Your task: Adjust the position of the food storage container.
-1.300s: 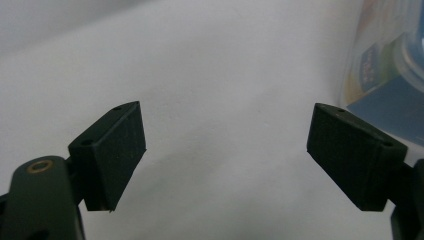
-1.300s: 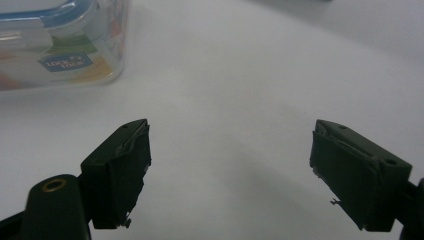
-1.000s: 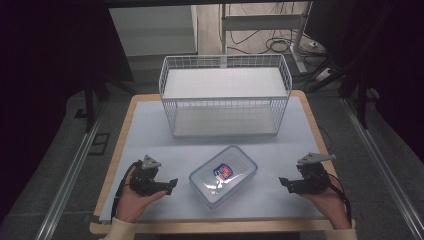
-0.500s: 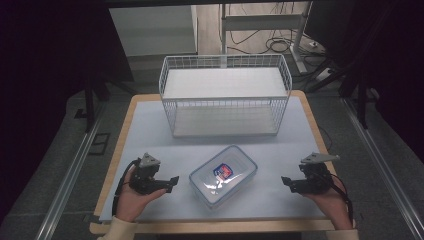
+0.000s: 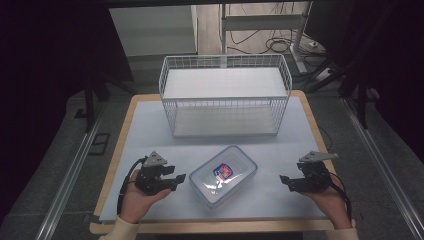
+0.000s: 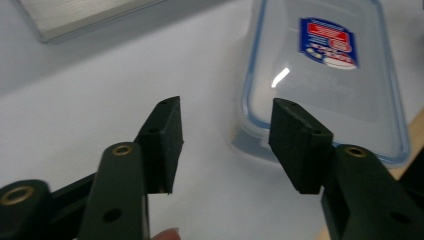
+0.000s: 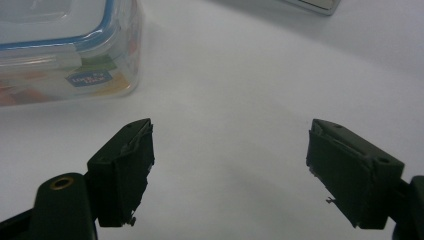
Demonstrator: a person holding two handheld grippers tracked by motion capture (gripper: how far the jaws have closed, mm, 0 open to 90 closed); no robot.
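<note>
A clear plastic container [image 5: 223, 175] with a blue-rimmed lid and a red and blue label lies on the white table cover, between my two grippers. My left gripper [image 5: 179, 180] sits just left of it, open, jaws pointing at the container's near end [image 6: 320, 75]. Nothing lies between its fingers [image 6: 162, 140]. My right gripper [image 5: 284, 181] rests to the right, open wide and a short way off the container [image 7: 65, 50]. Both are held in a person's hands near the table's front edge.
A white wire basket [image 5: 225, 95] stands at the back middle of the table with a white liner inside. The wooden table edge [image 5: 200, 227] runs along the front. Cables and metal stands lie on the floor behind.
Both grippers have shifted only slightly; the left one has edged a little towards the container. The container has not moved.
</note>
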